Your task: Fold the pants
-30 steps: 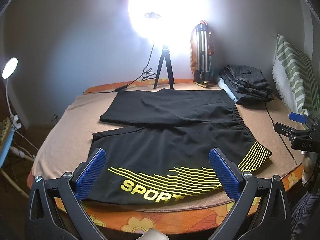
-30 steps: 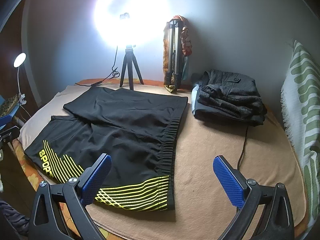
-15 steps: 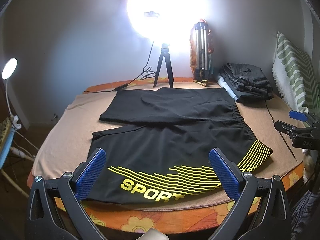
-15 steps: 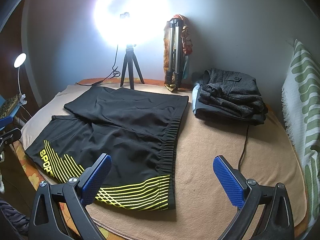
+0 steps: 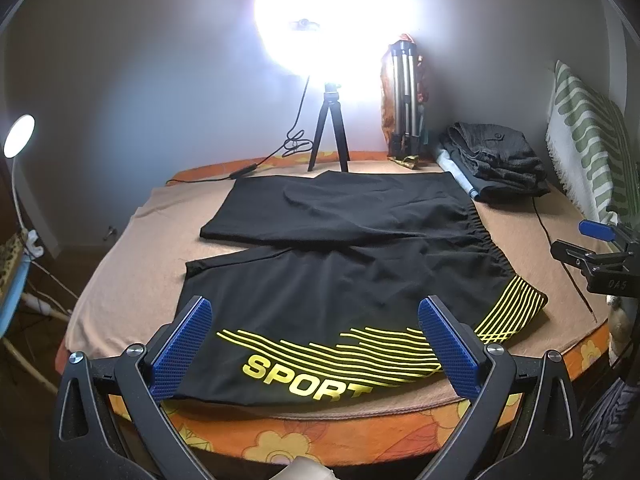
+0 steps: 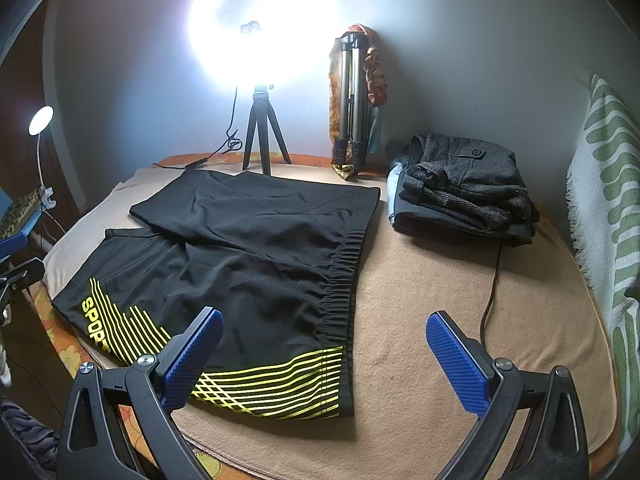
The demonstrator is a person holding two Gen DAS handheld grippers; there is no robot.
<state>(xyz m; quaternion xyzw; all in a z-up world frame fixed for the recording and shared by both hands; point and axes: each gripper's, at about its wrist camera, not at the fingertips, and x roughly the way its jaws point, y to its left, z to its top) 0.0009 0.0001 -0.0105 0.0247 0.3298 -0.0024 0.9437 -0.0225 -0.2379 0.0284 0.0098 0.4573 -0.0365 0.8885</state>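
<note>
I am holding my left claw (image 5: 314,334) over the near edge of the bed, its blue pads spread wide apart and gripping nothing. My right claw (image 6: 324,354) is hanging the same way, pads apart and empty, over the waistband end. The black shorts (image 5: 340,264) are lying flat on the tan blanket (image 5: 132,248), both legs spread side by side, the leg with the yellow SPORT print (image 5: 304,378) nearest me and the elastic waistband (image 6: 344,276) off to my right. I am judging that no fold has been made yet; laid out flat like this, the shorts are ready for one leg to be brought over the other. I am keeping both claws low and open so each can take an edge. A pile of dark clothes (image 6: 464,196) is sitting well apart at the far right, and a lamp tripod (image 5: 330,132) is standing beyond the far leg, out of the way.
</note>
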